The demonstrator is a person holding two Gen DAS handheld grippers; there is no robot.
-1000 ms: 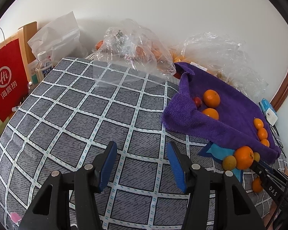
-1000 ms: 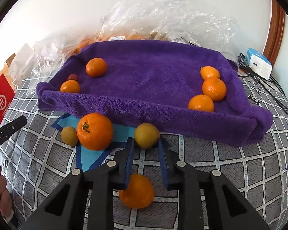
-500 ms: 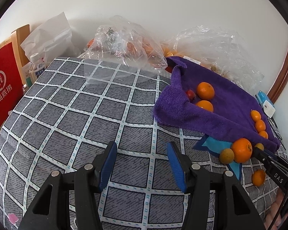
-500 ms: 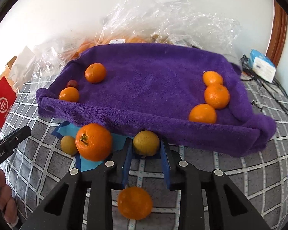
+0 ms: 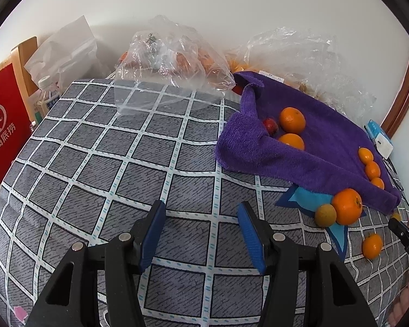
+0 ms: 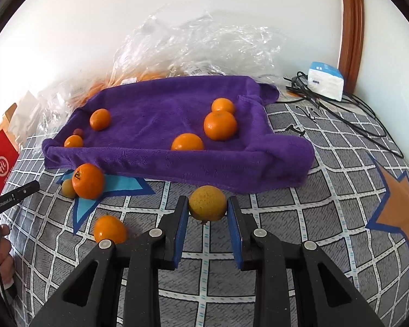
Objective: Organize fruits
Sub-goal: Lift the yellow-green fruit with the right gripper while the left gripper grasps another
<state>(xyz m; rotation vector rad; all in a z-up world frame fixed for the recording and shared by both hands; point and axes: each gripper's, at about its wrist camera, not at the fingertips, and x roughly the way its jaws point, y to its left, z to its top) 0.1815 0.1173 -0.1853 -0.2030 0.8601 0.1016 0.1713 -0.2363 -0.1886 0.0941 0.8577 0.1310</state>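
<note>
My right gripper (image 6: 207, 207) is shut on a yellow-green fruit (image 6: 207, 203) and holds it just in front of the purple towel (image 6: 163, 114). The towel holds several oranges (image 6: 220, 124) and a small red fruit (image 6: 78, 132). On the bedspread beside it lie a big orange (image 6: 87, 181), a second yellow-green fruit (image 6: 67, 188) and a small orange (image 6: 109, 229). My left gripper (image 5: 201, 215) is open and empty above the checked bedspread, left of the towel (image 5: 327, 141). The big orange (image 5: 346, 206) and small orange (image 5: 372, 245) also show in the left wrist view.
Clear plastic bags with fruit (image 5: 171, 62) lie along the back wall. A red paper bag (image 5: 2, 125) and a bottle (image 5: 47, 92) stand at the left. A white charger box (image 6: 325, 84) with black cables (image 6: 349, 114) lies at the back right.
My right gripper closed on the yellow-green fruit and lifted it, swinging right. The left gripper drew back, still open.
</note>
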